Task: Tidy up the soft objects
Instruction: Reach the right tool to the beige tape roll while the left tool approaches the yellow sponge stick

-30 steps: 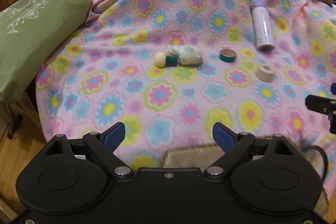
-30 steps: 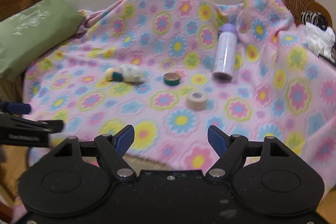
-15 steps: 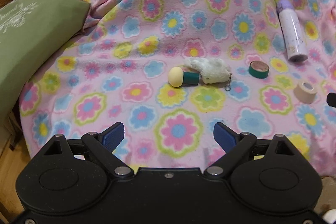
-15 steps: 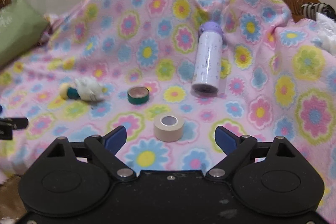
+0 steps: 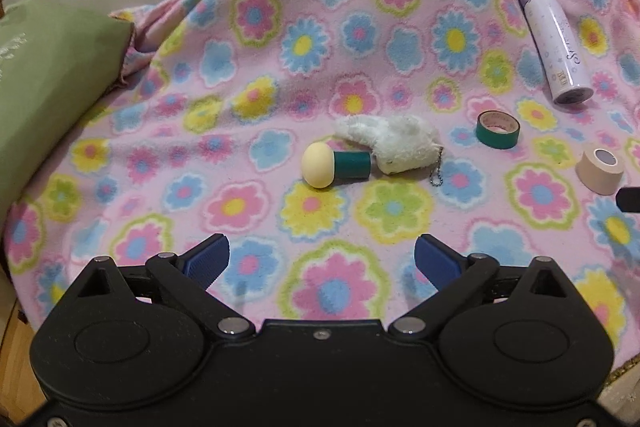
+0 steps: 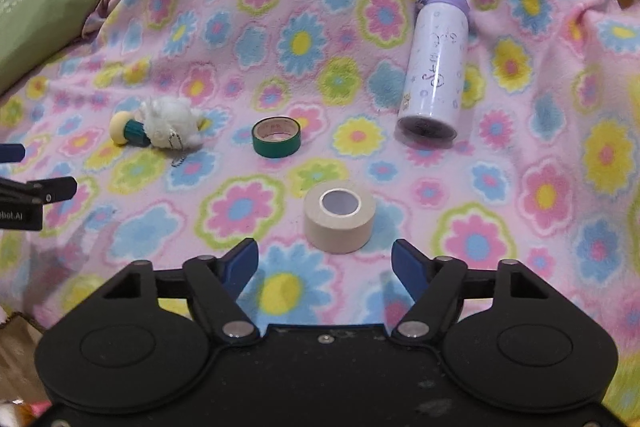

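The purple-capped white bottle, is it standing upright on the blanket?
No, the purple-capped white bottle lies on its side on the flowered pink fleece blanket.

fuzzy fleece is seen on the floral blanket, fluffy plush on the white toy, smooth glossy finish on the bottle, matt paper-like wrap on the beige tape roll.

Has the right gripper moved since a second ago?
Yes. The right gripper has come forward and down toward the blanket: the beige tape roll, earlier well ahead, now lies just beyond its closing, empty jaws.
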